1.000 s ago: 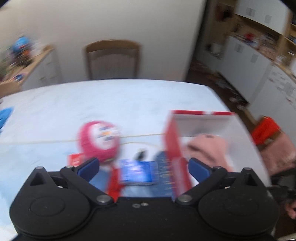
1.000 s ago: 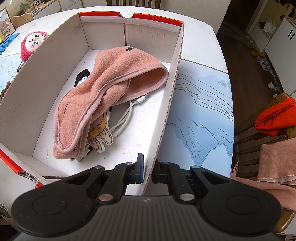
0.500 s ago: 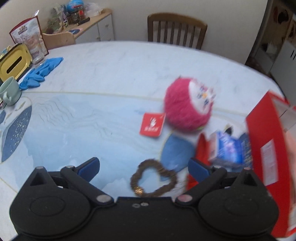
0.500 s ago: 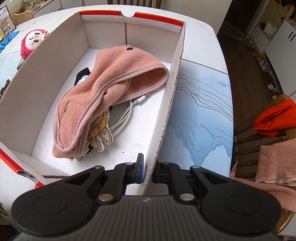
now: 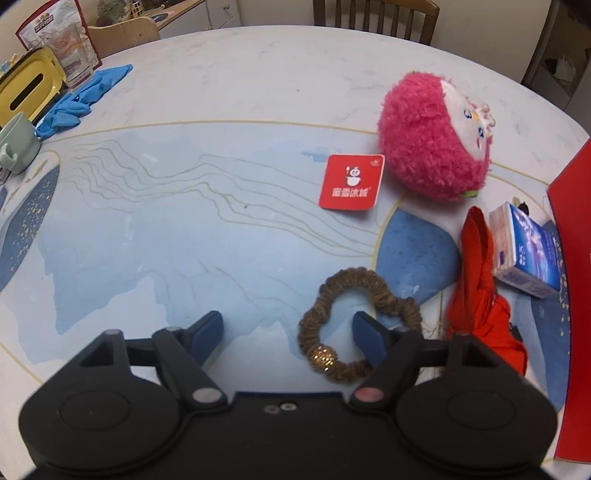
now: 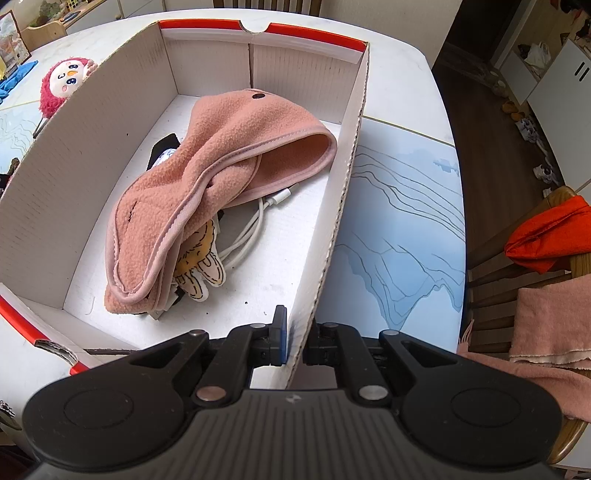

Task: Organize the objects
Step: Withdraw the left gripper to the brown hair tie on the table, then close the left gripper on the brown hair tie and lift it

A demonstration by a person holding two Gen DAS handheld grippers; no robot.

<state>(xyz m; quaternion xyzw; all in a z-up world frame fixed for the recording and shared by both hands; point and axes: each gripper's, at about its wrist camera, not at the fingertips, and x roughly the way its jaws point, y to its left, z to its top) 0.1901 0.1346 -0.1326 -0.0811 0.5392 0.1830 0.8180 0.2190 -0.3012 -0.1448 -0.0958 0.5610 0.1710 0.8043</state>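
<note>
My left gripper [image 5: 288,326] is open low over the table; its right finger sits inside the loop of a brown scrunchie [image 5: 354,325]. Near it lie a red cloth item [image 5: 476,280], a blue tissue pack [image 5: 524,251], a red card [image 5: 351,182] and a pink plush toy [image 5: 432,136]. My right gripper [image 6: 295,338] is shut on the right wall of a red-and-white cardboard box [image 6: 332,236]. Inside the box lie a pink fleece piece [image 6: 207,192], a white cable [image 6: 251,229] and a small cartoon figure [image 6: 201,273]. The plush toy [image 6: 62,85] shows beyond the box's left wall.
A green mug [image 5: 16,147], a yellow tissue box [image 5: 26,86], blue gloves [image 5: 81,99] and a snack bag [image 5: 59,33] stand at the table's far left. A wooden chair [image 5: 373,16] is behind the table. Orange and pink cloths [image 6: 546,240] hang on a chair to the right.
My left gripper has swung left away from the box and dropped toward the scrunchie, closing part way. My right gripper still holds the box wall, unmoved.
</note>
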